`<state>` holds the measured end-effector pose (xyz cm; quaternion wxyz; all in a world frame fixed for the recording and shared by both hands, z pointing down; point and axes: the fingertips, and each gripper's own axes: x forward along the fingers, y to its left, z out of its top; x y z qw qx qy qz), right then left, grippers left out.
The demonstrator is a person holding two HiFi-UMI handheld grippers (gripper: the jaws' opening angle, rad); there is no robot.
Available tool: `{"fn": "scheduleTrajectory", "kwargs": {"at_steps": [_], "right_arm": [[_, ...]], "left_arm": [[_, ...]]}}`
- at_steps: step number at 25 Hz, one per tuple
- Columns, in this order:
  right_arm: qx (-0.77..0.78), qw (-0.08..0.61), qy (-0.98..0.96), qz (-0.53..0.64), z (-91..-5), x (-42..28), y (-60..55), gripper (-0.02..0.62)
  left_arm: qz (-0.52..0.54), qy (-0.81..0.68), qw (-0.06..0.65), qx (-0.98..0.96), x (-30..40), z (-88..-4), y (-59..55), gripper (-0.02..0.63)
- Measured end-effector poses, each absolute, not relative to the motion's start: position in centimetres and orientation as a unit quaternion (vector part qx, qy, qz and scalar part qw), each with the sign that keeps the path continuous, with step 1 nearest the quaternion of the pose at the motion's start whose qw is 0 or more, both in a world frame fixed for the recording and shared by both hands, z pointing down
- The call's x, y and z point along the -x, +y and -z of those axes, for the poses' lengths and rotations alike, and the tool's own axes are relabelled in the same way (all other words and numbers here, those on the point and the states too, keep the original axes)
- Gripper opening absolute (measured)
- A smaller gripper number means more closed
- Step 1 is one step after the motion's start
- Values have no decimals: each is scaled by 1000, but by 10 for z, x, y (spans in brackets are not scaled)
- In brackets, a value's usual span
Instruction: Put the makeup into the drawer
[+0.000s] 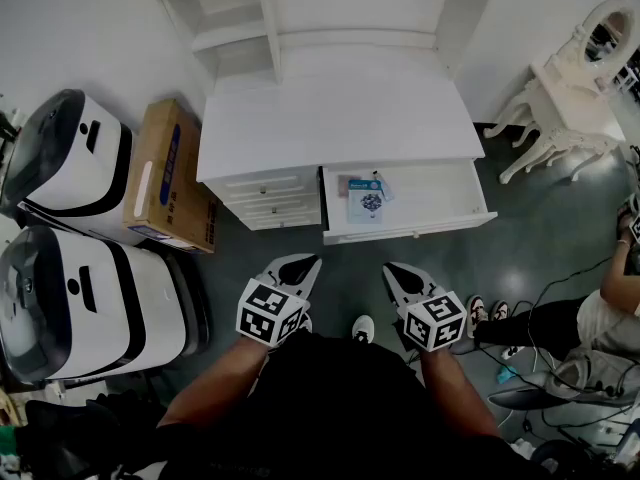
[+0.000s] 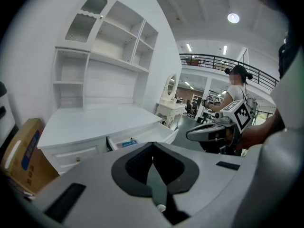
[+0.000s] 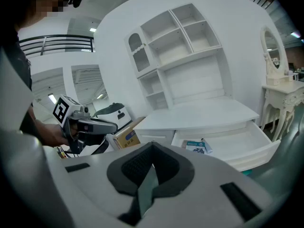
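Both grippers are held low in front of the person, side by side and well apart from the furniture. The left gripper (image 1: 303, 265) has its fingers together with nothing between them. The right gripper (image 1: 397, 272) is the same: fingers together, empty.

The makeup (image 1: 366, 200) lies inside the open drawer (image 1: 430, 230), at its left end. It is a teal-and-white pack with a small tube just beside it. The drawer is pulled out from the right half of the white worktop (image 1: 335, 118). The small closed drawers (image 1: 265, 196) sit to its left. An open shelf unit (image 1: 250, 13) stands at the back of the worktop, its compartments white.

A strip of dark floor (image 1: 350, 268) lies between the fingers and the drawer front.

Around it:
- A cardboard box (image 1: 165, 173) leans against the left side of the worktop.
- Two white-and-black machines (image 1: 75, 238) stand left of the box.
- A white vanity table with an oval mirror (image 1: 575, 73) stands far right, by the wall.
- A seated person (image 1: 600, 318) is at the right edge, feet in sneakers (image 1: 487, 311) near the right gripper.
- Cables (image 1: 545, 368) trail on the floor there.
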<state>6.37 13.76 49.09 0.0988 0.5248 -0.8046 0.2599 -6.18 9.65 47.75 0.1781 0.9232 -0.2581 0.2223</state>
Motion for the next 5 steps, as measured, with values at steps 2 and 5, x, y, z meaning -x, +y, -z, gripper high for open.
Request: {"fn": "scheduleTrajectory", "kwargs": {"at_steps": [2,5], "right_arm": [[-524,100,-805,-260,-491,-64,138,26],[-524,101,-804,-261,-491,-65,137,26]], "left_arm": [[-222,-259,178,-923,62,-477,96,11],[-222,-260,178,-923,62,-477,95,11]]}}
